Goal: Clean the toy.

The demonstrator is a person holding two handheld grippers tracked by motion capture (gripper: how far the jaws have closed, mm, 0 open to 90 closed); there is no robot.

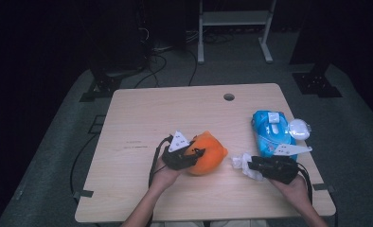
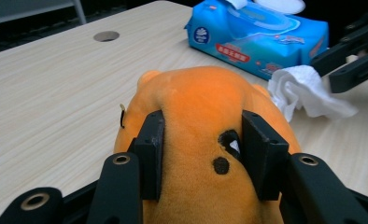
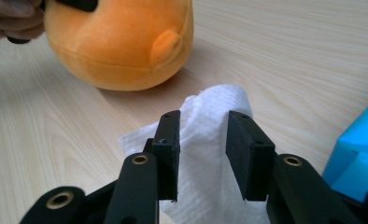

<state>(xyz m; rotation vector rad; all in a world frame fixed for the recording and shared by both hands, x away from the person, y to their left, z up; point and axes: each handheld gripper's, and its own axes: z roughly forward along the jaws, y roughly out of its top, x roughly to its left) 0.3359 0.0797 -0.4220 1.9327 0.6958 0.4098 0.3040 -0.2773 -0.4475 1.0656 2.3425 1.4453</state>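
L gripper (image 1: 190,155) clamped tight on orange plush toy (image 1: 207,152), mid-table (image 1: 142,123), toy resting on wood. R gripper (image 1: 251,164) just right of toy, near front edge: jaws part-open, white wipe (image 1: 244,163) between pads, loose, not pinched. Blue wipes pack (image 1: 271,133) behind, lid up.

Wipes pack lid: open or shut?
Open. The wipes pack has its white lid flipped out to the side in the high view.

Matte black two-jaw left gripper (image 1: 197,153) and right gripper (image 1: 249,164) — brass-ringed screw holes, grey three-cornered plates, trailing black cables.
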